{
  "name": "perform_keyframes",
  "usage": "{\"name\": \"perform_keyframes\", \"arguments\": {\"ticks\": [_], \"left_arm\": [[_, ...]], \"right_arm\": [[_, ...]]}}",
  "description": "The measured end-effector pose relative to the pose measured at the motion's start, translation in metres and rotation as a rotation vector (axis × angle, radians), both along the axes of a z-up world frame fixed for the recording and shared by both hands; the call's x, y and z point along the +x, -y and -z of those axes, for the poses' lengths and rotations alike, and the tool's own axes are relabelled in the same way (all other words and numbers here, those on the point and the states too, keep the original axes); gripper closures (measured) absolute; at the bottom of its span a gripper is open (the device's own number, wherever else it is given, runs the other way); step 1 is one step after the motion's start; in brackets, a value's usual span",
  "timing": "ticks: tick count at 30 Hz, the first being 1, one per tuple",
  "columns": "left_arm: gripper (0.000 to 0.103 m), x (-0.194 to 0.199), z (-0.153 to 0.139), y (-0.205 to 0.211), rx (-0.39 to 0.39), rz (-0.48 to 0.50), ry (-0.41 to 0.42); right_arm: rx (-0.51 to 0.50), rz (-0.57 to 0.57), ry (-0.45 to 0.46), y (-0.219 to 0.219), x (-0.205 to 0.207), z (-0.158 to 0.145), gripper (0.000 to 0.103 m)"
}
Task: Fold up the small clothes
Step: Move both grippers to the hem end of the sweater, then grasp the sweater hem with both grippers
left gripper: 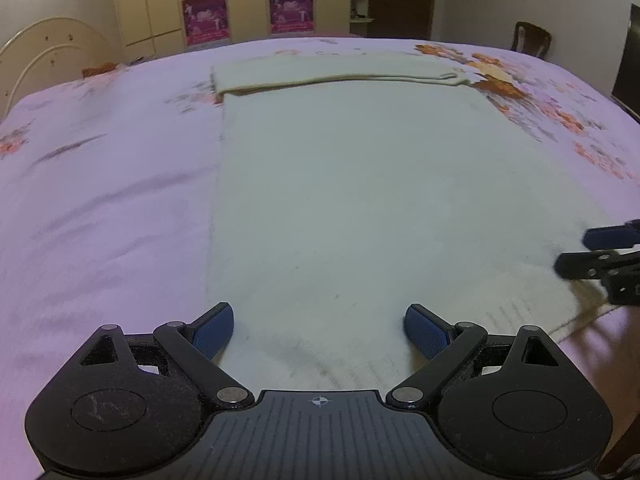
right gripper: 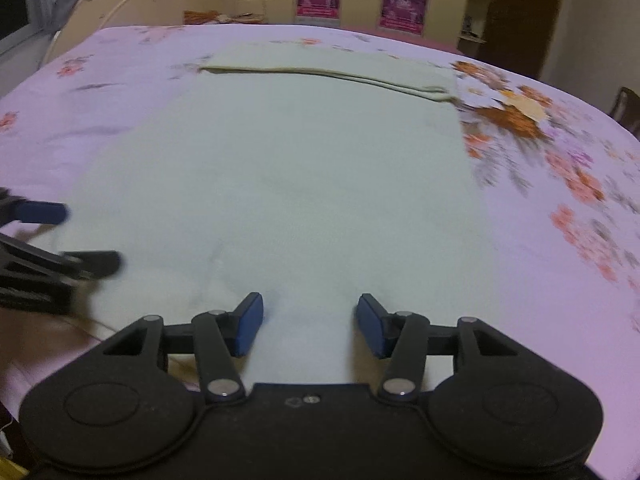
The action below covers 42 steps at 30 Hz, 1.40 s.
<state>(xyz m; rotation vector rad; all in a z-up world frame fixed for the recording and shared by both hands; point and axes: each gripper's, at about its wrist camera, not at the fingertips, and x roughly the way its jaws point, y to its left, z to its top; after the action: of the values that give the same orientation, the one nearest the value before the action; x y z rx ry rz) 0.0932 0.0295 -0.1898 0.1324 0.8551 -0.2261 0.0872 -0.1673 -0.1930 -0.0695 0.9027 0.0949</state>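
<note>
A pale cream garment (left gripper: 352, 168) lies flat and lengthwise on the bed, with a folded-over band at its far end (left gripper: 328, 74). It also shows in the right wrist view (right gripper: 280, 176). My left gripper (left gripper: 319, 330) is open and empty, low over the garment's near edge on its left side. My right gripper (right gripper: 310, 324) is open and empty over the near edge on its right side. The right gripper shows at the right edge of the left wrist view (left gripper: 600, 250), and the left gripper at the left edge of the right wrist view (right gripper: 60, 236).
The bed has a pink floral bedspread (left gripper: 100, 184). A cream headboard (left gripper: 48, 48) stands at the far left. Wardrobes with pink posters (left gripper: 248, 4) line the back wall. A dark wooden chair (left gripper: 532, 38) stands at the far right.
</note>
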Motion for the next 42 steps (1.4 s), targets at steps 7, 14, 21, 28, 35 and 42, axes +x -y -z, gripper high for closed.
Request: {"name": "perform_keyframes", "arguments": {"ticks": [7, 14, 21, 28, 35, 42], "left_arm": [[0.011, -0.009, -0.009, -0.018, -0.021, -0.060, -0.003], [0.025, -0.011, -0.004, -0.050, -0.121, -0.170, -0.078], [0.061, -0.007, 0.000, -0.049, -0.217, -0.181, -0.119], [0.084, -0.003, 0.005, -0.067, -0.332, -0.230, -0.187], [0.097, -0.002, 0.007, -0.065, -0.353, -0.220, -0.209], [0.096, -0.001, 0.013, -0.065, -0.390, -0.191, -0.230]], "right_arm": [[0.015, 0.051, -0.007, 0.014, -0.008, -0.004, 0.052], [0.049, 0.151, 0.002, 0.044, -0.014, -0.014, 0.051], [0.115, 0.262, -0.050, 0.075, -0.019, 0.000, 0.049], [0.134, 0.173, -0.139, 0.064, -0.009, 0.009, 0.001], [0.173, 0.256, -0.087, 0.075, -0.017, 0.002, 0.040], [0.196, 0.248, -0.087, 0.073, -0.022, -0.001, 0.091]]}}
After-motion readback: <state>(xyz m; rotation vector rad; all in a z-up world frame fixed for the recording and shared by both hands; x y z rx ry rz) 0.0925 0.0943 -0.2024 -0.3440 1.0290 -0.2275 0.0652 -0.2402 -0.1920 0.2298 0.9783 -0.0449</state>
